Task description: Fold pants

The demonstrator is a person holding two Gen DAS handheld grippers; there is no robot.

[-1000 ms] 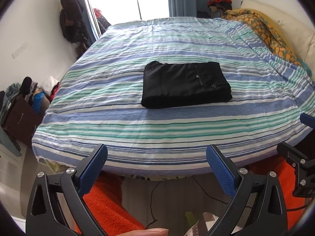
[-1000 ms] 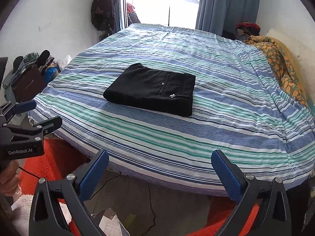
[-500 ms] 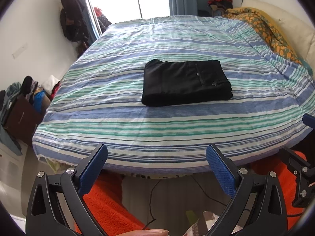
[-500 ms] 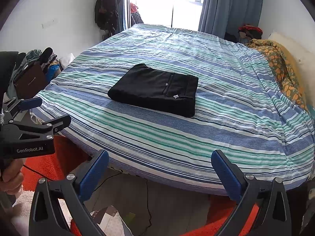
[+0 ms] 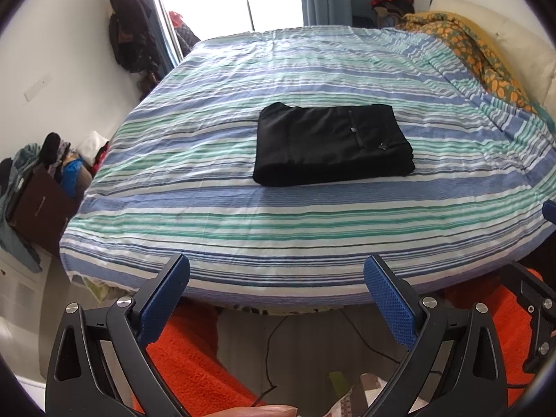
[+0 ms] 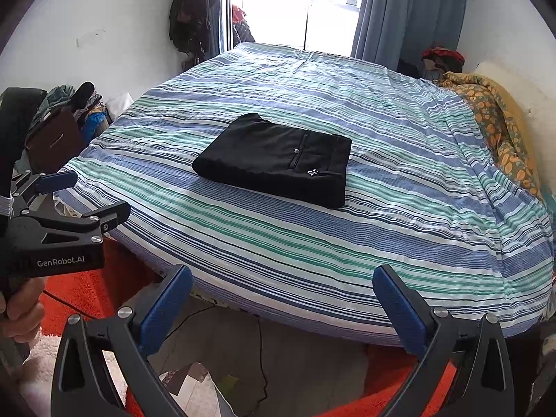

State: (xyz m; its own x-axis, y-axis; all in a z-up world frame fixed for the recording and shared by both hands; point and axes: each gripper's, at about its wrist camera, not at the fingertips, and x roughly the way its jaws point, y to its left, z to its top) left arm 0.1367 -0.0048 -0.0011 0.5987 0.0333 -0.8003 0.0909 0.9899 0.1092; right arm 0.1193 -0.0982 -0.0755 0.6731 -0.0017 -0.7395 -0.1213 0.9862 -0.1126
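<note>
Black pants (image 5: pixel 330 144) lie folded into a flat rectangle in the middle of the striped bed (image 5: pixel 278 222); they also show in the right wrist view (image 6: pixel 278 160). My left gripper (image 5: pixel 276 278) is open and empty, held back off the near edge of the bed. My right gripper (image 6: pixel 282 286) is open and empty, also back off the bed's near edge. The left gripper also shows at the left of the right wrist view (image 6: pixel 83 196), open. Neither gripper touches the pants.
An orange patterned blanket (image 5: pixel 479 55) and a cream pillow (image 5: pixel 514 41) lie along the bed's right side. Bags and clothes (image 5: pixel 41 173) are piled on the floor at left. An orange rug (image 5: pixel 187 358) and a cable (image 5: pixel 274 347) lie below the bed edge.
Both grippers have drawn back and up from the bed, so the folded pants look farther off. The pants have not moved. Both grippers stay open.
</note>
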